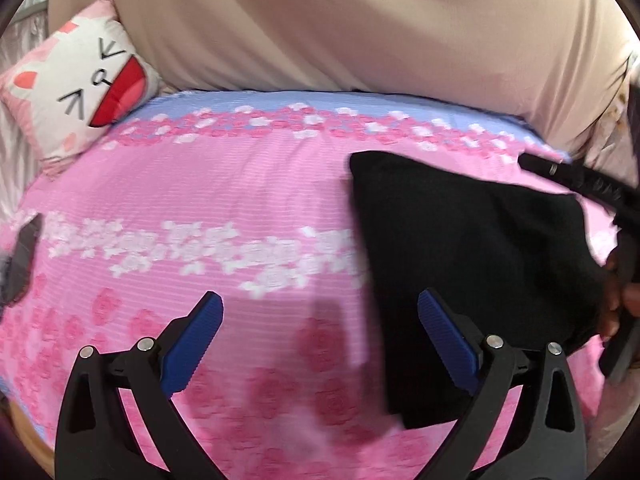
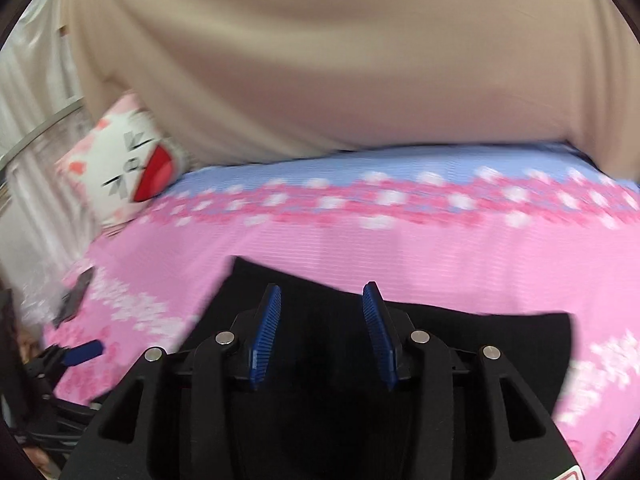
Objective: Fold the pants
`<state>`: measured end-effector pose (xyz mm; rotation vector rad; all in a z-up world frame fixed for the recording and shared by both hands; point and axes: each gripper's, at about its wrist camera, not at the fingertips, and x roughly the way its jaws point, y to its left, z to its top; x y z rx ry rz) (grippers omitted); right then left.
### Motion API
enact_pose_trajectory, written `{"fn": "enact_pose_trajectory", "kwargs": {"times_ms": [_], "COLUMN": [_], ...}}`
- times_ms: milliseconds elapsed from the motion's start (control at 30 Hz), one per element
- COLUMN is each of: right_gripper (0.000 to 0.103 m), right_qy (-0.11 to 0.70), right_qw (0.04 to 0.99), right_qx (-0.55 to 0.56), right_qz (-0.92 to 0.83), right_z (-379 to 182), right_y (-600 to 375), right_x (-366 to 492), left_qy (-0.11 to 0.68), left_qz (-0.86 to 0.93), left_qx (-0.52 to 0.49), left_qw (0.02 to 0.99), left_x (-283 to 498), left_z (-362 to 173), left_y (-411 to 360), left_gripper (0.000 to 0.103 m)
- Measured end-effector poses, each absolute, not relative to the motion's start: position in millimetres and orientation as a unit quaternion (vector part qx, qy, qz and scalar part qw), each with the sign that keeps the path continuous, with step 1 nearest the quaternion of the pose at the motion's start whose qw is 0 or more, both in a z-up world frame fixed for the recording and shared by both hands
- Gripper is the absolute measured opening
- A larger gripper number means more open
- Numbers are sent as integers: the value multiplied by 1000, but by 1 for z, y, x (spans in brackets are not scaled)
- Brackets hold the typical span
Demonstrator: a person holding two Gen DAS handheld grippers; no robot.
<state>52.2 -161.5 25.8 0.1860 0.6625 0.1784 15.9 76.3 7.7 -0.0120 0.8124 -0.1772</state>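
Observation:
The black pants [image 1: 472, 256] lie folded in a compact block on the pink flowered bedspread [image 1: 224, 184], at the right of the left wrist view. My left gripper [image 1: 320, 312] is open and empty, over the bedspread just left of the pants. My right gripper [image 2: 322, 304] is open over the pants [image 2: 320, 336], with nothing between its blue pads [image 2: 266, 328]. Its black frame shows at the right edge of the left wrist view [image 1: 580, 184], held by a hand.
A white and pink cat-face pillow [image 1: 76, 84] lies at the far left of the bed. A person in beige [image 1: 340, 24] stands along the far edge. A dark flat object [image 1: 24, 260] lies at the left edge.

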Motion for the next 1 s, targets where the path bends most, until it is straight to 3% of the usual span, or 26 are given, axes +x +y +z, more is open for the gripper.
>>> {"fn": "enact_pose_trajectory", "kwargs": {"times_ms": [133, 333, 500, 700, 800, 833, 900, 1000], "right_gripper": [42, 42, 41, 38, 47, 66, 84, 84], "right_qy": [332, 349, 366, 363, 328, 316, 309, 330], "right_qw": [934, 928, 926, 916, 921, 922, 924, 913], "right_qx": [124, 126, 88, 160, 196, 208, 217, 237], "right_qz": [47, 34, 20, 51, 77, 81, 62, 44], "right_z": [16, -17, -30, -33, -16, -9, -3, -15], "right_y": [-208, -232, -221, -243, -255, -263, -276, -298], "right_x": [52, 50, 72, 75, 42, 21, -12, -50], "left_qy": [412, 464, 443, 436, 450, 452, 447, 444], "left_qz": [-164, -139, -131, -129, -140, -152, -173, -182], "left_qx": [-81, -84, -68, -62, -76, -76, -63, -59], "left_qw": [893, 871, 884, 889, 879, 876, 875, 876], "left_x": [24, 45, 49, 55, 45, 37, 22, 11], "left_z": [6, -41, -42, -41, -36, -31, -24, -26], "left_y": [58, 41, 35, 33, 44, 49, 55, 56], "left_gripper": [98, 98, 98, 98, 98, 98, 98, 98]}}
